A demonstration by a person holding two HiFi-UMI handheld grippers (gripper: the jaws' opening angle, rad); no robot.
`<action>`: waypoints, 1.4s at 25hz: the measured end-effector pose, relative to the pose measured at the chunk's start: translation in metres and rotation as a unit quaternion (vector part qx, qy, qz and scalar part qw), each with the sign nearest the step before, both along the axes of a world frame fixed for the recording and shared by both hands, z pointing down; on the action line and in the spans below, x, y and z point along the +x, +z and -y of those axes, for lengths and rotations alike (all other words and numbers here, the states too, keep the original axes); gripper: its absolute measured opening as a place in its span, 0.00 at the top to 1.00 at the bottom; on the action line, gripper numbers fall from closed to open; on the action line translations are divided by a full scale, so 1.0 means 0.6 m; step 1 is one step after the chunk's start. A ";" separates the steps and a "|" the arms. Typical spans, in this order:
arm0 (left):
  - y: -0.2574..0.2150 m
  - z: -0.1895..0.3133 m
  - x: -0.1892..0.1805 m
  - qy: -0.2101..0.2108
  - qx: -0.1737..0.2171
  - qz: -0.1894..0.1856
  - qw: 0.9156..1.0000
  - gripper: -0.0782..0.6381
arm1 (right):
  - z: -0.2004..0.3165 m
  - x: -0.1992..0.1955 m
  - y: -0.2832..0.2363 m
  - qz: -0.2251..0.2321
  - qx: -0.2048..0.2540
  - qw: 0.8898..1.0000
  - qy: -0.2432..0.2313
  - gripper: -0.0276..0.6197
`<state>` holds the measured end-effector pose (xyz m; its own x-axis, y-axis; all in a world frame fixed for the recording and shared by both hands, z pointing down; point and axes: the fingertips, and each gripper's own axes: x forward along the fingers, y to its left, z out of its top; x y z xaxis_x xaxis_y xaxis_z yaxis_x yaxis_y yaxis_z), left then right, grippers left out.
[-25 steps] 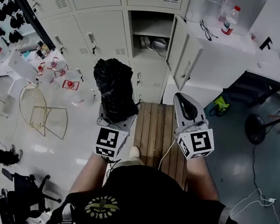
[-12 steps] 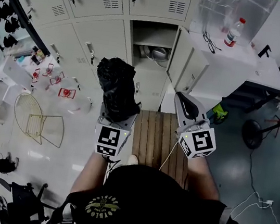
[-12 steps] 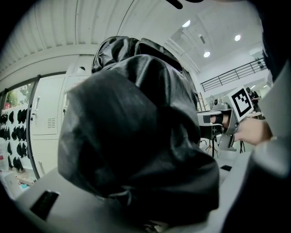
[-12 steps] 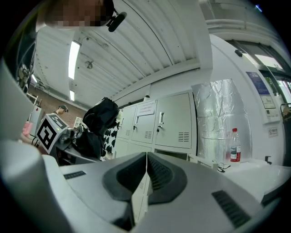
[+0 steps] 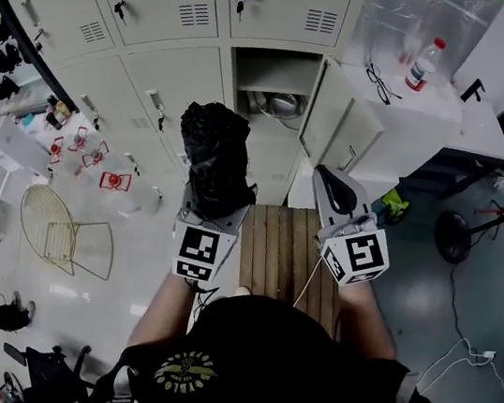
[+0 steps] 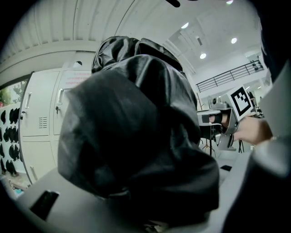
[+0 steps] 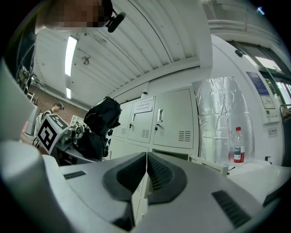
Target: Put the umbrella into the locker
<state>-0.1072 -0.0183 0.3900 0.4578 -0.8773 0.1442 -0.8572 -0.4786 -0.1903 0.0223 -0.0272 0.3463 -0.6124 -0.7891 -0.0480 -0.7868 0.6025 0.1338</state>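
Observation:
A folded black umbrella (image 5: 213, 157) stands between the jaws of my left gripper (image 5: 215, 201), which is shut on it; in the left gripper view the black umbrella (image 6: 136, 123) fills most of the picture. My right gripper (image 5: 331, 191) is shut and holds nothing, its pads (image 7: 146, 175) pressed together. Both grippers point at the grey lockers, where one locker (image 5: 271, 90) stands open with its door (image 5: 323, 103) swung to the right. Some cable and a round thing lie on its shelf. From the right gripper view the umbrella (image 7: 101, 119) shows at the left.
A wooden pallet (image 5: 281, 248) lies on the floor under my arms. Right of the lockers stands a white cabinet (image 5: 409, 107) with a water bottle (image 5: 423, 64) and glasses (image 5: 378, 81). A wire chair (image 5: 65, 231) and red items (image 5: 115, 181) are at the left.
Both grippers have moved forward towards the lockers, the left still carrying the umbrella. The open locker now lies closer in the head view.

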 end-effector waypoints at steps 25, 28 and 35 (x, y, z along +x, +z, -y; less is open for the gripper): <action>0.061 0.062 0.006 0.066 -0.057 0.014 0.996 0.49 | 0.031 -0.017 0.021 -0.006 -0.007 0.999 0.040 0.91; 0.072 0.073 0.010 0.064 -0.064 0.018 0.996 0.49 | 0.043 -0.018 0.028 -0.003 -0.010 0.999 0.035 0.91; 0.093 0.127 0.018 0.052 -0.088 0.019 0.995 0.49 | 0.092 -0.013 0.026 -0.007 -0.007 1.000 0.022 0.91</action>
<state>-0.0966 -0.0943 0.4456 0.5352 -0.7858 0.3098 -0.7956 -0.5922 -0.1276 0.0145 -0.0822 0.3620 -0.5773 -0.8161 -0.0282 -0.8110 0.5690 0.1357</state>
